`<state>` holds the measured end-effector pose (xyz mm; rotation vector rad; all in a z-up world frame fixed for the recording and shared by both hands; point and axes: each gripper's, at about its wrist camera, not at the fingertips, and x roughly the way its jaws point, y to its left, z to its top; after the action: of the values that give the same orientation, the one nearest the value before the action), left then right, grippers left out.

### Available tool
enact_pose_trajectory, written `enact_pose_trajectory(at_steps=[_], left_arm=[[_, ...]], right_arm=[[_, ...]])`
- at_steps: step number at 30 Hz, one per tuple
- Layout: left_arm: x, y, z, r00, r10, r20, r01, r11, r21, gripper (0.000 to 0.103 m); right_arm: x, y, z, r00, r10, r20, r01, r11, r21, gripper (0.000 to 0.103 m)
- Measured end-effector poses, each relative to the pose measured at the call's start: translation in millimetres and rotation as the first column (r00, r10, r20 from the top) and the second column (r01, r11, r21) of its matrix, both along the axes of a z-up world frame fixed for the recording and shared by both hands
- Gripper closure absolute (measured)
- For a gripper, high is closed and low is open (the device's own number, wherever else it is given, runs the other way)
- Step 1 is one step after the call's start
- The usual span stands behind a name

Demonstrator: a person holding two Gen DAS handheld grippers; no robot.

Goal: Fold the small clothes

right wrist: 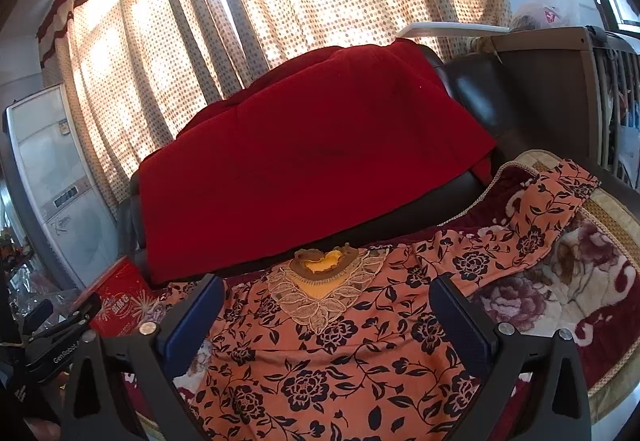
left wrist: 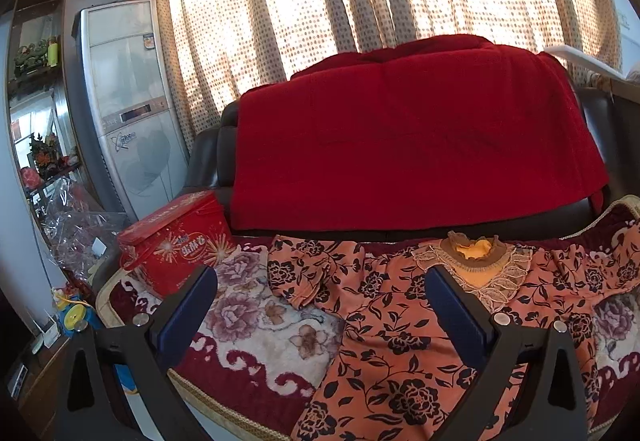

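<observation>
Seeing the floral blouse [left wrist: 404,353] spread flat on the patterned blanket [left wrist: 256,325] of the seat, with both the left gripper [left wrist: 320,305] and right gripper [right wrist: 326,315] wide open and empty above it, better to pinch 1 sleeve [left wrist: 300,273] at its edge and fold inward smoothly.

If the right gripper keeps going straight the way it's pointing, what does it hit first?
Most likely the floral top, near its lace collar; the open right gripper aims there. Depth is unclear.
</observation>
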<state>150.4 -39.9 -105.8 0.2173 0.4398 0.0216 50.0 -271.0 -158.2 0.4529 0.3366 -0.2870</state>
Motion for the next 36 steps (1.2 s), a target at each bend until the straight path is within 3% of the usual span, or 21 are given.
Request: enact_pose_trajectory(at_steps=[2, 5, 8, 11, 15, 16, 19, 21, 23, 25, 27, 30, 31, 33, 35, 36], left_arm=[[18, -6, -12, 0.999, -0.017, -0.027, 0.017, 1.0, -0.012, 0.0], [64, -14, -44, 0.986, -0.078, -0.15, 0.068, 0.995, -0.075, 0.0], [121, -29, -102, 0.936, -0.143, -0.321, 0.105, 0.986, -0.131, 0.0], [162, -42, -168, 0.863, -0.172, -0.474, 0.097, 0.979, -0.179, 0.0], [183, -58, -220, 0.805, -0.156, -0.572, 0.102, 0.987, -0.127, 0.0], [186, -62, -222, 0.803, -0.168, -0.573, 0.118, 0.985, -0.123, 0.0], [187, -65, -222, 0.826, -0.179, -0.535, 0.135, 0.983, -0.121, 0.0], [187, -69, -230, 0.809, -0.214, -0.547, 0.167, 0.977, -0.136, 0.0], [187, -73, -234, 0.806, -0.229, -0.546, 0.178, 0.973, -0.144, 0.0], [189, -70, -234, 0.81, -0.227, -0.541, 0.164, 0.973, -0.162, 0.0], [188, -68, -236, 0.811, -0.222, -0.541, 0.139, 0.972, -0.191, 0.0], [183, -64, -239, 0.808, -0.223, -0.545, 0.13, 0.97, -0.204, 0.0], [183, -64, -238, 0.804, -0.225, -0.55, 0.134, 0.97, -0.202, 0.0], [183, -66, -239, 0.797, -0.236, -0.556, 0.144, 0.968, -0.205, 0.0], [188, -65, -236, 0.781, -0.251, -0.571, 0.157, 0.965, -0.208, 0.0], [190, -65, -234, 0.776, -0.258, -0.575, 0.166, 0.964, -0.208, 0.0]], right_arm=[[8, -16, -11, 1.0, -0.009, -0.009, 0.009, 1.0, 0.017, 0.0], [20, -55, -36, 0.998, -0.067, -0.006, 0.068, 0.995, 0.075, 0.0], [24, -116, -79, 0.987, -0.16, 0.014, 0.155, 0.974, 0.166, 0.0], [33, -178, -128, 0.959, -0.284, -0.002, 0.269, 0.905, 0.329, 0.0], [20, -260, -164, 0.89, -0.451, -0.065, 0.434, 0.794, 0.427, 0.001], [17, -279, -167, 0.872, -0.486, -0.057, 0.459, 0.771, 0.442, 0.002], [11, -329, -174, 0.811, -0.584, -0.025, 0.519, 0.7, 0.49, 0.008], [10, -356, -181, 0.784, -0.619, -0.047, 0.545, 0.65, 0.53, 0.019], [15, -380, -176, 0.77, -0.638, -0.013, 0.528, 0.626, 0.574, 0.019], [26, -391, -160, 0.775, -0.632, 0.0, 0.533, 0.653, 0.538, 0.02], [34, -397, -152, 0.774, -0.633, -0.02, 0.562, 0.671, 0.483, 0.044], [38, -411, -156, 0.773, -0.632, -0.06, 0.578, 0.662, 0.477, 0.065], [39, -413, -155, 0.774, -0.631, -0.064, 0.579, 0.662, 0.477, 0.066], [41, -418, -149, 0.78, -0.623, -0.06, 0.573, 0.673, 0.468, 0.078], [46, -422, -144, 0.788, -0.614, -0.055, 0.577, 0.704, 0.413, 0.09], [49, -422, -140, 0.785, -0.617, -0.059, 0.586, 0.708, 0.394, 0.091]])
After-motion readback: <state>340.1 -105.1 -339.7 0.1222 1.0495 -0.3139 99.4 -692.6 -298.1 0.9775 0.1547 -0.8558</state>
